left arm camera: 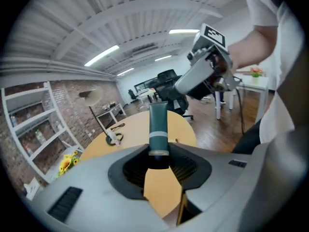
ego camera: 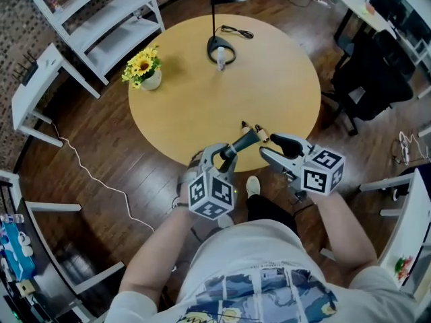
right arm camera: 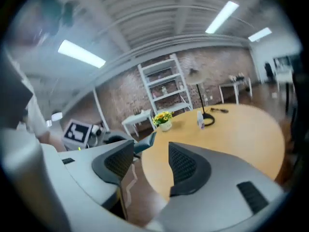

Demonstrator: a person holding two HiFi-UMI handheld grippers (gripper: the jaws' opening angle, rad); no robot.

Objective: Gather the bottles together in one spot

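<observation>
A dark green tube point(left arm camera: 158, 122) of smooth plastic, with a flat crimped end, a paler band and a dark round cap, is clamped at its cap end between the ribbed black pads of the matte grey left gripper point(left arm camera: 158, 154). Its long axis runs straight on along the jaws. The crimped end points away from the person, over the near rim of the surface point(ego camera: 202, 113) and just beside the tips of the right gripper point(ego camera: 267, 147). That gripper's jaws stand wide apart with nothing between them. The surface is a round top of pale, smooth wood. Far across it, a small white bottle point(ego camera: 220, 63) stands against the black ring base of a lamp point(ego camera: 222, 48), and a pot of yellow flowers point(ego camera: 143, 66) sits near the left rim. Around it lie a dark plank floor point(ego camera: 101, 173), white shelving point(ego camera: 101, 19) against a brick wall point(right arm camera: 120, 95), and a black office chair point(ego camera: 370, 73).
</observation>
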